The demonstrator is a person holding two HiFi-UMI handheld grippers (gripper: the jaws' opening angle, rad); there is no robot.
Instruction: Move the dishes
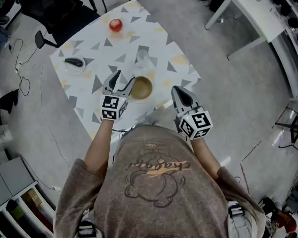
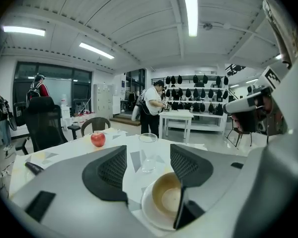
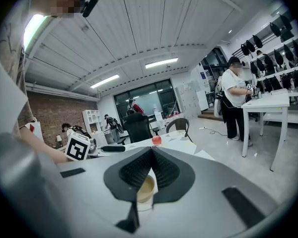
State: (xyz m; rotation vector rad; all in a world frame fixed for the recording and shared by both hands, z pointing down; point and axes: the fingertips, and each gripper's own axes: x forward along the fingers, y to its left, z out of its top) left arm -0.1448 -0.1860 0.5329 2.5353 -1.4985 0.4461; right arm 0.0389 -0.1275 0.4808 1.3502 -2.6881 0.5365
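Two grippers hover at a triangle-patterned tabletop (image 1: 154, 43). The left gripper (image 1: 125, 79) has its jaws spread wide and empty, with a brown bowl (image 1: 141, 87) on a white plate (image 2: 148, 213) just beside its right jaw. The right gripper (image 1: 175, 89), closed on nothing, sits right of the bowl. A clear glass (image 1: 142, 59) stands just ahead of the left gripper, a red apple (image 1: 115, 25) farther ahead.

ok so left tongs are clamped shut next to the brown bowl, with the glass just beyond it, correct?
Not quite. The left tongs are open, with the jaws standing wide apart, as the left gripper view shows. The rest holds: they are next to the brown bowl, and the glass stands just beyond it.
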